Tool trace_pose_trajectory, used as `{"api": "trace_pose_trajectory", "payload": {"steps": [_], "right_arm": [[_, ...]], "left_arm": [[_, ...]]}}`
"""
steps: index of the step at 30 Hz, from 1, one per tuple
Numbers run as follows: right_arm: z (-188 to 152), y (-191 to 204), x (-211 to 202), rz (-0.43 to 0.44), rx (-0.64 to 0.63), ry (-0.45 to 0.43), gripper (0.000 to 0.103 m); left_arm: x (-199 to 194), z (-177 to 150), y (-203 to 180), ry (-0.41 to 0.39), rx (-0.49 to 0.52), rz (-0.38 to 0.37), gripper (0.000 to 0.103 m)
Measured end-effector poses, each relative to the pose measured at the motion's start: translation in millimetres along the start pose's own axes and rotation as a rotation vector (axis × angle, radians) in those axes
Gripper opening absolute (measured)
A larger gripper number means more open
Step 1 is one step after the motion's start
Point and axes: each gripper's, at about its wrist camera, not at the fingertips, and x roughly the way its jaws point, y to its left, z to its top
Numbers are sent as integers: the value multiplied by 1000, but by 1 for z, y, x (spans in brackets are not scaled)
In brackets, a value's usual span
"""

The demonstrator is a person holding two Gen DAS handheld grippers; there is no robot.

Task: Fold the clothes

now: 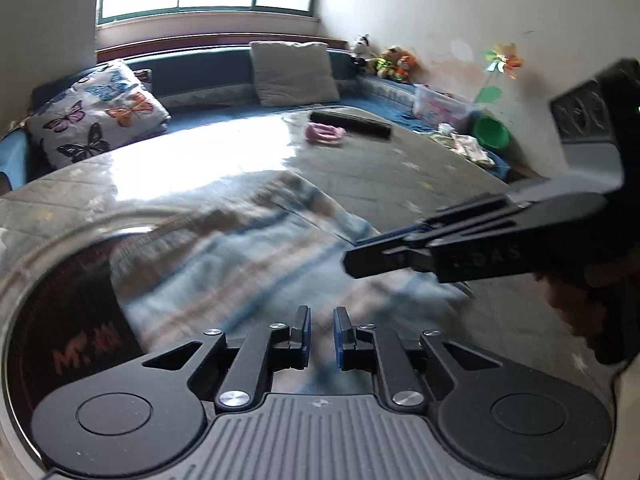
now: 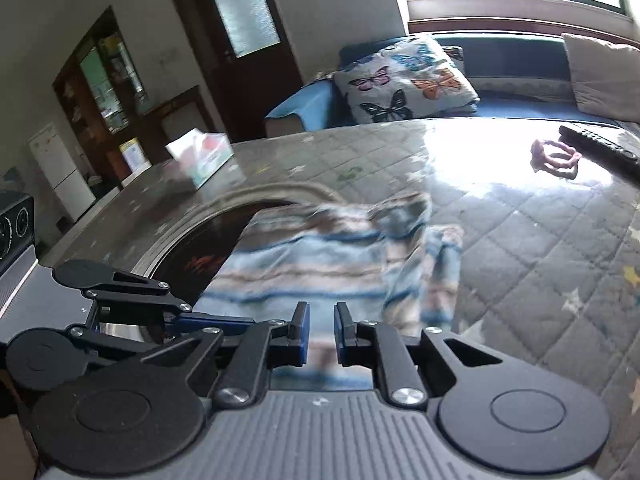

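A striped blue, white and brown garment lies crumpled on the quilted grey table cover, partly over a round dark inset; it also shows in the right wrist view, blurred by motion. My left gripper hovers over the garment's near edge with a narrow gap between its jaws and nothing in them. My right gripper is likewise narrowly open and empty over the near edge. In the left wrist view the right gripper reaches in from the right above the garment. In the right wrist view the left gripper sits at the lower left.
A pink hair tie and a black remote lie at the table's far side. A tissue box stands at the far left. A sofa with a butterfly pillow and a grey cushion runs behind.
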Motion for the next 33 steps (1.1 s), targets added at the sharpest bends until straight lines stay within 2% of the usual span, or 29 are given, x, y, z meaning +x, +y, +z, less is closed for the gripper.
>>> {"api": "trace_pose_trajectory", "payload": {"steps": [4, 10, 15, 19, 27, 30, 33], "right_arm": [[-21, 6, -5, -6, -20, -2, 16], [-35, -4, -13, -8, 30, -31, 16], [-33, -9, -22, -30, 50, -59, 18], [-33, -14, -19, -43, 74, -41, 17], [-9, -17, -5, -64, 89, -95, 18], [-8, -24, 9, -141, 92, -80, 18], [-10, -33, 11, -152, 138, -80, 18]], "left_arm": [[-12, -20, -4, 3, -10, 11, 14], [-29, -43, 10, 11, -85, 41, 14], [-41, -44, 23, -9, -157, 51, 14], [-40, -47, 29, 10, -182, 55, 14], [-40, -28, 44, -36, -212, 86, 14], [-33, -25, 54, -17, -242, 114, 14], [-32, -23, 64, -18, -273, 128, 14]]}}
